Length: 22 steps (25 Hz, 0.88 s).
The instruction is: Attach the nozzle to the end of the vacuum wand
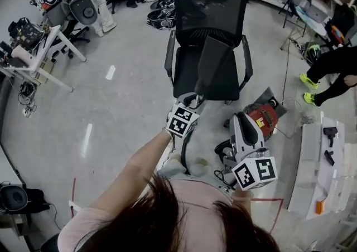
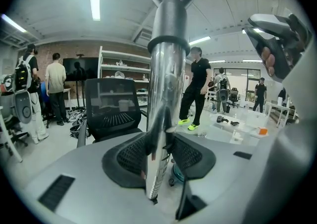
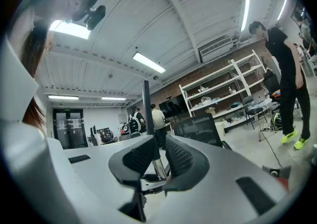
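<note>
The left claw is standing wide and is clamping the wand, a shiny metal tube that is filling the gap between its two pads. The tube is crossing the claw, so its long axis is running up and away from the pads, not along them. In the head view it is leaning toward the black chair.

At the far upper end of that tube a grey piece with a flattened, angular tip is sitting in line with it. I am taking this for the nozzle. A darker collar is marking where the two are meeting. I cannot tell from these views whether the nozzle is pushed fully home.

The right claw is standing narrow, and its pads are pressing on a slim stem, dark above and silvery lower down. I cannot tell what this stem belongs to. This claw is sitting to the right of the wand and well apart from the nozzle, near the red vacuum body lying on the floor.

The left hand is the one steadying the wand, but its claw is sitting low on the tube, short of the joint. Any seating push is going to have to run along the tube's own axis, from the tip back toward the left claw. For that, the right claw is likely going to need to free itself, then cross left and upward.
</note>
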Each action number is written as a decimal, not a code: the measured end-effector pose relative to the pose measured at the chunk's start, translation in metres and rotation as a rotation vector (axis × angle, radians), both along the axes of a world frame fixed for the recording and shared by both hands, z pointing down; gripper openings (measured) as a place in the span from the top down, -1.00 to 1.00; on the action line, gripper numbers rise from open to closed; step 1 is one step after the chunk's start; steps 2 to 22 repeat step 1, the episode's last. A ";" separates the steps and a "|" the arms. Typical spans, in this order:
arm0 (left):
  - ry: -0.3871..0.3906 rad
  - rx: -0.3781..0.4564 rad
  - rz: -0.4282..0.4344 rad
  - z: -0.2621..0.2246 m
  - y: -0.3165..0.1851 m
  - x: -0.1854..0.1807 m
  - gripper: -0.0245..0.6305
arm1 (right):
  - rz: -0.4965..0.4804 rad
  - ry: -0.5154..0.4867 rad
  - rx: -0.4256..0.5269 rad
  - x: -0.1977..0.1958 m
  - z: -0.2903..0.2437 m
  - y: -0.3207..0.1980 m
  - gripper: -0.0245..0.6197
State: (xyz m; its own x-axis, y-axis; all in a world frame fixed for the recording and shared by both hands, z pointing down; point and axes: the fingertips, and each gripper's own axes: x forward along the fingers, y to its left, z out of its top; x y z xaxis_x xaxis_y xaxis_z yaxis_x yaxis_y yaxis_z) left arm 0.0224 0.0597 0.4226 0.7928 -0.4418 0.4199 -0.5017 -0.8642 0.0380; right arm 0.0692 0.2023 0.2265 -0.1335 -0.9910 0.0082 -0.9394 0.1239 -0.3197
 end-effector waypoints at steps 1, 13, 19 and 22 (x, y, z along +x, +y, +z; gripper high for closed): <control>-0.001 -0.001 -0.001 0.001 0.000 -0.001 0.44 | 0.002 0.000 -0.005 -0.001 0.000 0.000 0.65; -0.001 -0.001 -0.001 0.001 0.000 -0.001 0.44 | 0.002 0.000 -0.005 -0.001 0.000 0.000 0.65; -0.001 -0.001 -0.001 0.001 0.000 -0.001 0.44 | 0.002 0.000 -0.005 -0.001 0.000 0.000 0.65; -0.001 -0.001 -0.001 0.001 0.000 -0.001 0.44 | 0.002 0.000 -0.005 -0.001 0.000 0.000 0.65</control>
